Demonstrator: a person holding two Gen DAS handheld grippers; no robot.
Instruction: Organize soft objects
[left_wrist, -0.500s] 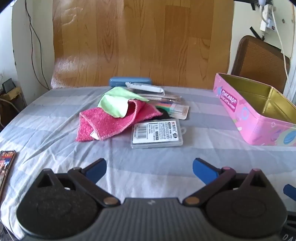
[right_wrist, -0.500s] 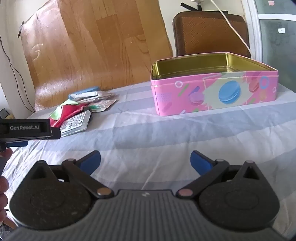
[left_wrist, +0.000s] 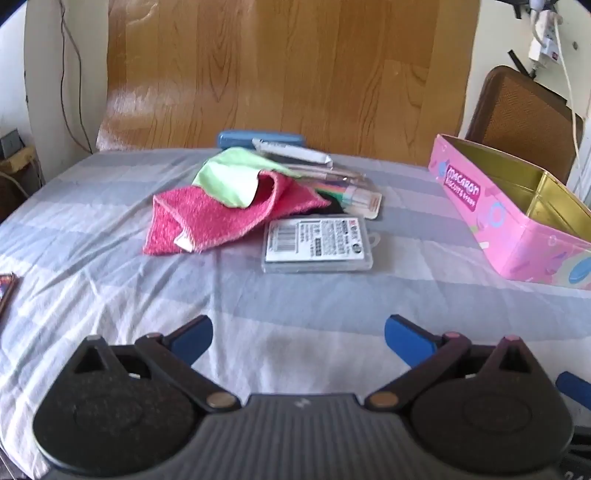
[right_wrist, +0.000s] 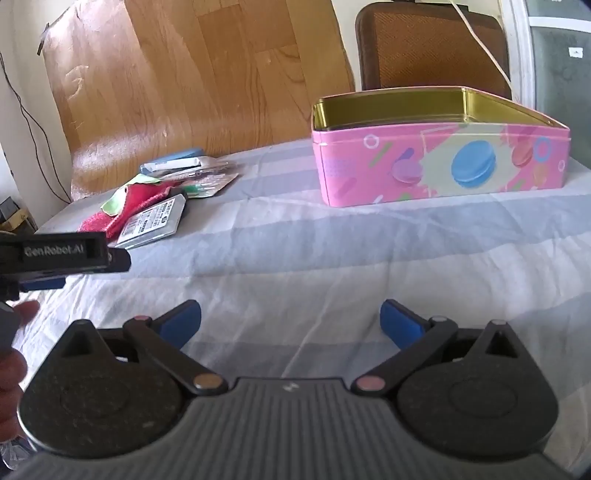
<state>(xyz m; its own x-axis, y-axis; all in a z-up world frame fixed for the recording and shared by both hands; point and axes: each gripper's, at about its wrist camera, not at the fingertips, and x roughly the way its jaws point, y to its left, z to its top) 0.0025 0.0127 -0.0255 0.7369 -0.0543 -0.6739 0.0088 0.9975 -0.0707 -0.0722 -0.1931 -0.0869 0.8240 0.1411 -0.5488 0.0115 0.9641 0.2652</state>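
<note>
The pink tin (right_wrist: 439, 166) stands open, gold inside bare.

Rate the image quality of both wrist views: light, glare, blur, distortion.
Left wrist view: daylit, glare patch on the wooden board, fisheye bending the striped sheet, pink cloth slightly soft. Right wrist view: bright, pink tin fairly sharp, the pile at left blurred, corners vignetted.
</note>
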